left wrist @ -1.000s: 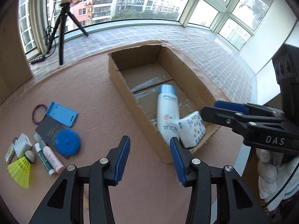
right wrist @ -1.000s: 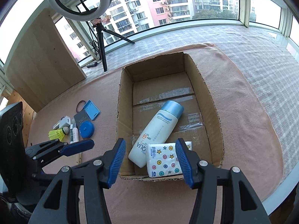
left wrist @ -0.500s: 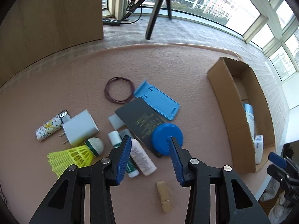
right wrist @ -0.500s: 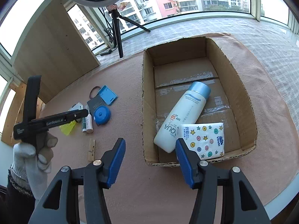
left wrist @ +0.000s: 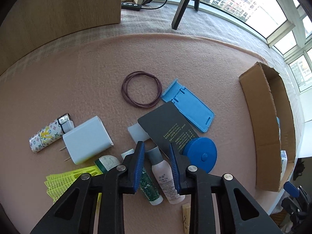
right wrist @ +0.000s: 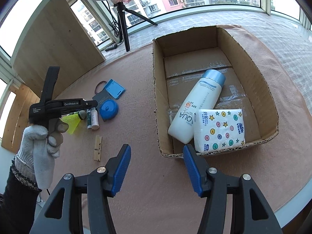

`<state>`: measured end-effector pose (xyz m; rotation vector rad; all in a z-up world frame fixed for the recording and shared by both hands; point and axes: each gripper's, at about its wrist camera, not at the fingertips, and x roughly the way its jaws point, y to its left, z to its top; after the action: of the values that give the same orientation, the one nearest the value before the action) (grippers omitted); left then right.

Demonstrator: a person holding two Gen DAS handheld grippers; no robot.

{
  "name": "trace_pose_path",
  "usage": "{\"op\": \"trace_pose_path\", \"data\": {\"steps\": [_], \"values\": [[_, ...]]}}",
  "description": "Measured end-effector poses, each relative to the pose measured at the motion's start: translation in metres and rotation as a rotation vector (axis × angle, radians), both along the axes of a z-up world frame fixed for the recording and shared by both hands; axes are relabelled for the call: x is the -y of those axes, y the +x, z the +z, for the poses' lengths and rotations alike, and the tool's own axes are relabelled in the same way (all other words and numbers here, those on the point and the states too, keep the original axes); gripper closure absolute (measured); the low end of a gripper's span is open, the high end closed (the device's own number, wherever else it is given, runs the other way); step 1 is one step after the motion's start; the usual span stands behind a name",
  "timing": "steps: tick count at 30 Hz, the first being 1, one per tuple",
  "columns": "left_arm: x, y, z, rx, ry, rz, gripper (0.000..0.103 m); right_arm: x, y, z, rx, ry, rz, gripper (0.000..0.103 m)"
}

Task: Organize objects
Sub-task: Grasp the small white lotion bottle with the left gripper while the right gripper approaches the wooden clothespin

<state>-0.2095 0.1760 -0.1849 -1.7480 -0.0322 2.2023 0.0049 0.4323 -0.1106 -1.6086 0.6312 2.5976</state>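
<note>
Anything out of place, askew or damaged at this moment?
Nothing damaged or spilled. The dark card lies askew, overlapping the blue tape measure and the blue holder. The cardboard box rim is ragged.

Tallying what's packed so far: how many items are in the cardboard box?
2. A white sunscreen bottle lies diagonally on the floor of the cardboard box; a tissue pack sits at the near end, overlapping the bottle's base. Nothing else shows inside.
</note>
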Motion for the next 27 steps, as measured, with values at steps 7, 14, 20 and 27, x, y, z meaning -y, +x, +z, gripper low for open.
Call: {"op": "trace_pose_path", "data": {"steps": [7, 14, 20, 27], "values": [[0.012, 0.030, -0.006, -0.014, 0.027, -0.026, 0.078, 0.021, -0.005, 0.000, 0.003, -0.001, 0.032, 0.050], [0.028, 0.072, -0.006, -0.039, 0.040, -0.041, 0.080, 0.065, -0.016, -0.010, 0.026, -0.005, 0.107, 0.050], [0.042, 0.103, -0.005, -0.052, 0.057, -0.051, 0.082, 0.105, -0.028, -0.020, 0.044, 0.002, 0.176, 0.050], [0.051, 0.110, -0.004, -0.041, 0.069, -0.052, 0.081, 0.135, -0.047, -0.038, 0.067, 0.025, 0.204, 0.050]]}}
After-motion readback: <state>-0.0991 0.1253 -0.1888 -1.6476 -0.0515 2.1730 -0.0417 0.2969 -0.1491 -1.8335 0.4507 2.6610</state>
